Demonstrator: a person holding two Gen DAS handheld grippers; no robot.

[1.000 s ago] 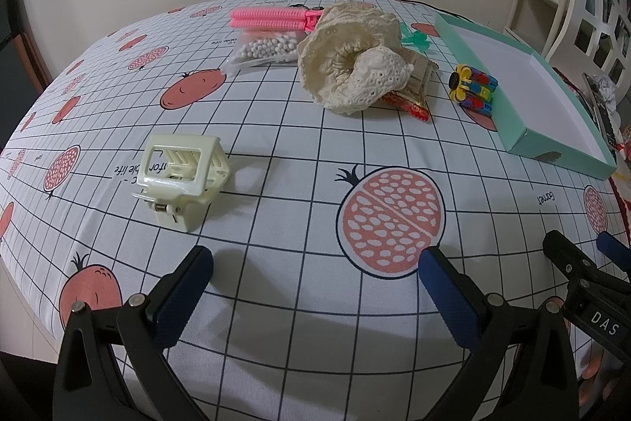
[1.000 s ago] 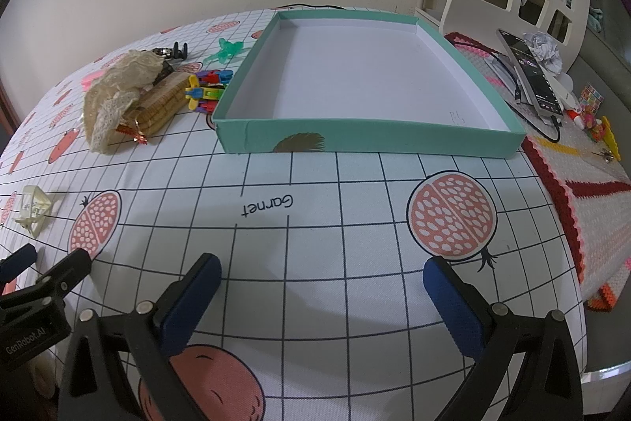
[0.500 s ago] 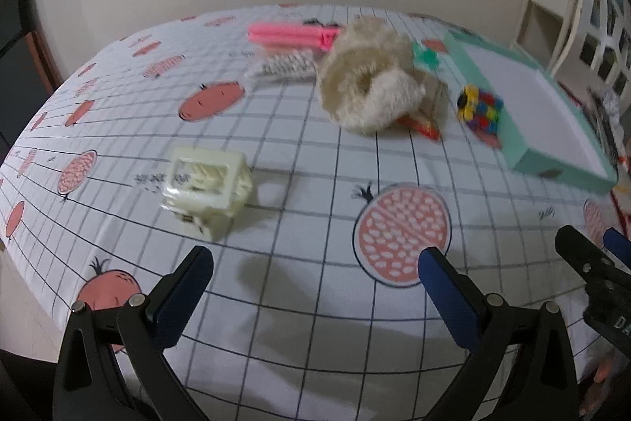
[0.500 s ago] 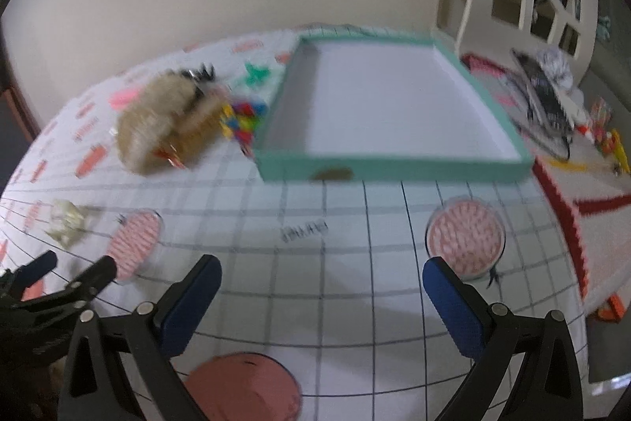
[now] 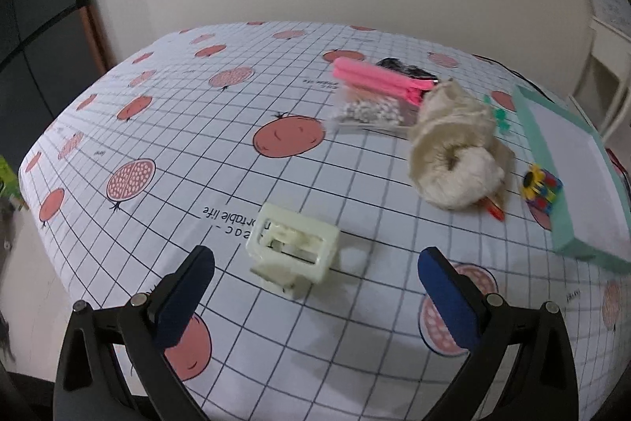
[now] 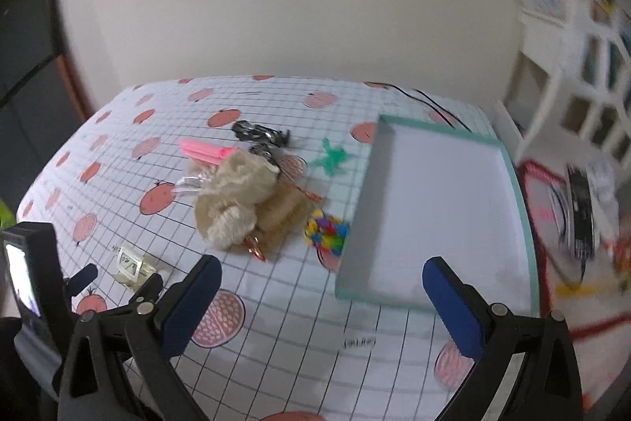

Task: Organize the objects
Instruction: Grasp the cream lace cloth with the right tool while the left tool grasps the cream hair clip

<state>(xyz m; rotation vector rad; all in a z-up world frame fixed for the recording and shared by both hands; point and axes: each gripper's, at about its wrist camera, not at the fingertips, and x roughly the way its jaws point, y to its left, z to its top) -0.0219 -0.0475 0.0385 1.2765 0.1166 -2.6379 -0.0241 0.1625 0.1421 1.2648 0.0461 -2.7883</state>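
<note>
On the tablecloth point(image 5: 197, 129): stuff's scattered, none of it in the tray yet
Left gripper point(image 5: 315, 275): spread wide, holding nothing
Hair clip point(image 5: 294, 252): cream, lying right between its blue pads, not touching
Right gripper point(image 6: 321, 285): also wide, nothing in it
Teal tray point(image 6: 364, 223): ahead-right, lace bundle point(image 6: 232, 200) just left of it

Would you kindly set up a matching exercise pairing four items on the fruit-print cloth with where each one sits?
Things:
1. cream hair claw
2. pink clip
3. multicoloured toy
4. teal tray

Places:
A. against the tray's left wall
B. far right of the cloth, nothing inside
C. just ahead of the open left gripper
D. far side, behind the bead bag

Pairs: 1-C, 2-D, 3-A, 4-B
</note>
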